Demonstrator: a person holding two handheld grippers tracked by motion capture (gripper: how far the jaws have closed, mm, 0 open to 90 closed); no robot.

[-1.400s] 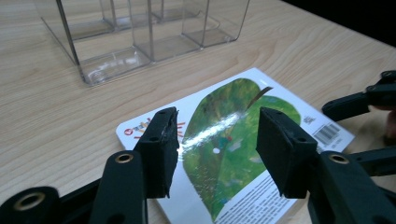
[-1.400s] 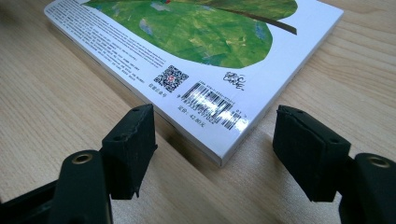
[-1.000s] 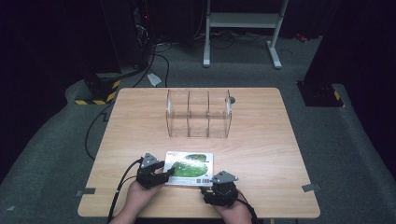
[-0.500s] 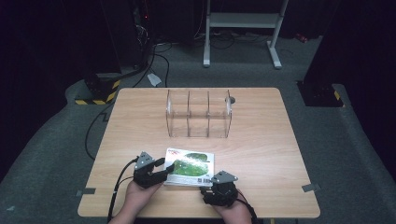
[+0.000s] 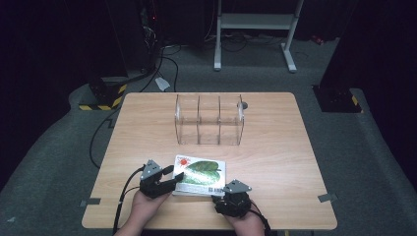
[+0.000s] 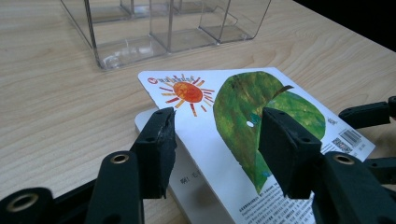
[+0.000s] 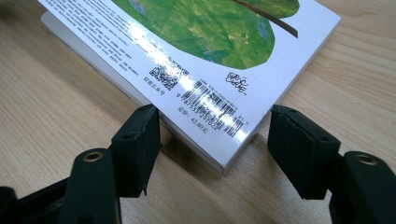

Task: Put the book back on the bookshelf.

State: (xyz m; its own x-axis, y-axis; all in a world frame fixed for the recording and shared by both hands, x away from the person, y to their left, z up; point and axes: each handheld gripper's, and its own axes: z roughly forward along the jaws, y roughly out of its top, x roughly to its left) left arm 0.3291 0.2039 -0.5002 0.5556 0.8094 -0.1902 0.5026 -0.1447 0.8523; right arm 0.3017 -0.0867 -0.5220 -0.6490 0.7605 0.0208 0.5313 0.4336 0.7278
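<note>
Left gripper (image 6: 212,140) spread astride book (image 6: 243,116) corner; right gripper (image 7: 215,140) closing, not touching.

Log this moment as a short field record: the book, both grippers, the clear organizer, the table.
book: picture book with a green leaf and an orange sun on its cover, lying flat near the table's front edge
left gripper: open, jaws straddling the book's corner
right gripper: open, jaws either side of the barcode corner, just been closing
organizer: clear organizer, compartments empty, standing beyond the book
table: wooden table
</note>
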